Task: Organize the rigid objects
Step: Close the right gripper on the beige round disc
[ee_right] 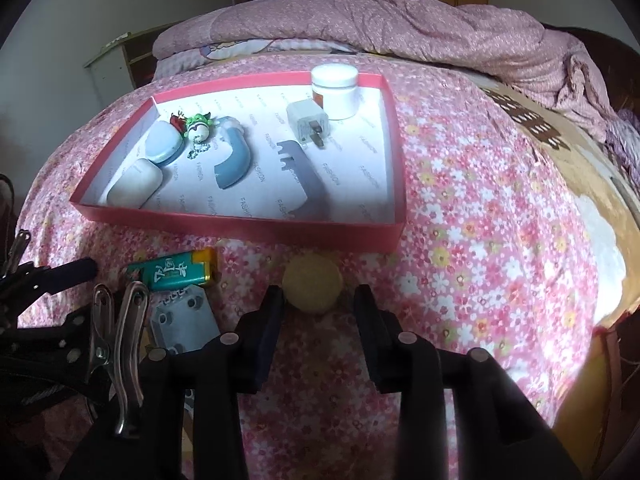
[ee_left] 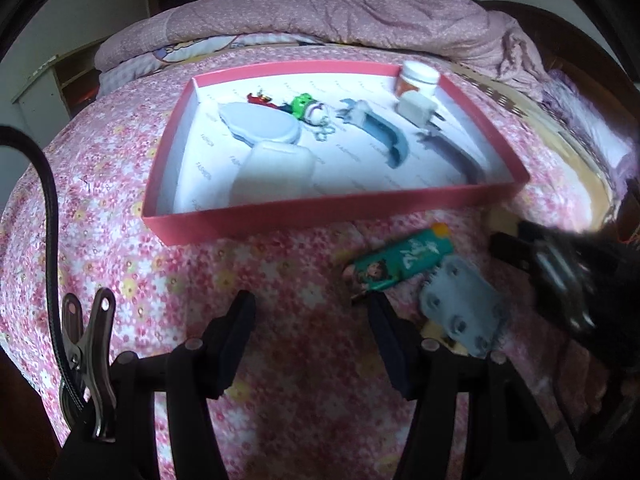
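A shallow pink box (ee_right: 240, 227) lies on the flowered bed. Inside it are a white jar (ee_right: 335, 96), a white plug adapter (ee_right: 307, 123), a grey comb (ee_right: 308, 184), a blue curved piece (ee_right: 236, 160), a green toy keychain (ee_right: 198, 128), a pale blue oval case (ee_right: 162, 146) and a white case (ee_right: 134, 184). In front of the box lie a green lighter (ee_right: 176, 272), a grey metal plate (ee_right: 184, 322) and a yellow round disc (ee_right: 312, 288). My right gripper (ee_right: 319, 300) is open, with the disc at its fingertips. My left gripper (ee_left: 310, 312) is open and empty, left of the lighter (ee_left: 400, 266) and plate (ee_left: 460, 312).
A rumpled pink quilt (ee_right: 400, 28) is piled at the far end of the bed. The bed's right edge has a tan patterned border (ee_right: 580, 184). A wooden shelf (ee_right: 116, 64) stands by the wall at left. A black cable (ee_left: 48, 208) hangs at the left of the left wrist view.
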Available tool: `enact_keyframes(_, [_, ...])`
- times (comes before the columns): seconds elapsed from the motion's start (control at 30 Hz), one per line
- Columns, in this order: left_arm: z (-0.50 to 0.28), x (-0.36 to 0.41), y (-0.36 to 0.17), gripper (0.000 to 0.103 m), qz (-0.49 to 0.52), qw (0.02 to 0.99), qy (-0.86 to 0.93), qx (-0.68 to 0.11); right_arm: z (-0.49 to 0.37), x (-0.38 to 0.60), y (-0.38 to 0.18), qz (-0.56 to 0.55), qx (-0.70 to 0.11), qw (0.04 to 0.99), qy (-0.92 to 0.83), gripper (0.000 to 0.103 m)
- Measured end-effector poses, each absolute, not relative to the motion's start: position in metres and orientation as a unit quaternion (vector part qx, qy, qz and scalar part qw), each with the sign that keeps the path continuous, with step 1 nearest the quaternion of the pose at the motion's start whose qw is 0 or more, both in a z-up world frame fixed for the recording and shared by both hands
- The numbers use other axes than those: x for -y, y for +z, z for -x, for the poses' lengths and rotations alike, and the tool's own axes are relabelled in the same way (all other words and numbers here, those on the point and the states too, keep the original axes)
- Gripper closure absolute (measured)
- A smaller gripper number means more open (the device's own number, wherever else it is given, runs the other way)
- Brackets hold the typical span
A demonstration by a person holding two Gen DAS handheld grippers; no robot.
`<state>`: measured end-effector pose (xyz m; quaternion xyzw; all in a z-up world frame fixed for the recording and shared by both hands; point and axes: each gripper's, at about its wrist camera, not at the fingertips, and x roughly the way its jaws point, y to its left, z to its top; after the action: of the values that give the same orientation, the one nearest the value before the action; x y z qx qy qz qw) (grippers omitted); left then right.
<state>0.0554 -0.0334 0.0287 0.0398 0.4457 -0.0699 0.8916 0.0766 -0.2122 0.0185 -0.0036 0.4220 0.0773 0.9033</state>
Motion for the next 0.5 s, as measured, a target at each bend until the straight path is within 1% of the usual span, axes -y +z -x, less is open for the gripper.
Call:
enact_keyframes(0.27, [-0.057, 0.025, 0.03, 0.041, -0.03, 0.895, -0.06, -0.441, -0.081, 0.214, 0.014, 0.002, -0.413, 0.907, 0.076, 0.065])
enact_keyframes(0.43, [-0.054, 0.025, 0.035, 0.041, -0.001, 0.891, -0.08, -0.447, -0.085, 0.213, 0.014, 0.007, -0.403, 0.912, 0.082, 0.065])
enact_keyframes(0.5, [-0.053, 0.028, 0.039, 0.041, 0.012, 0.889, -0.093, -0.449, -0.083, 0.214, 0.014, 0.011, -0.401, 0.912, 0.082, 0.071])
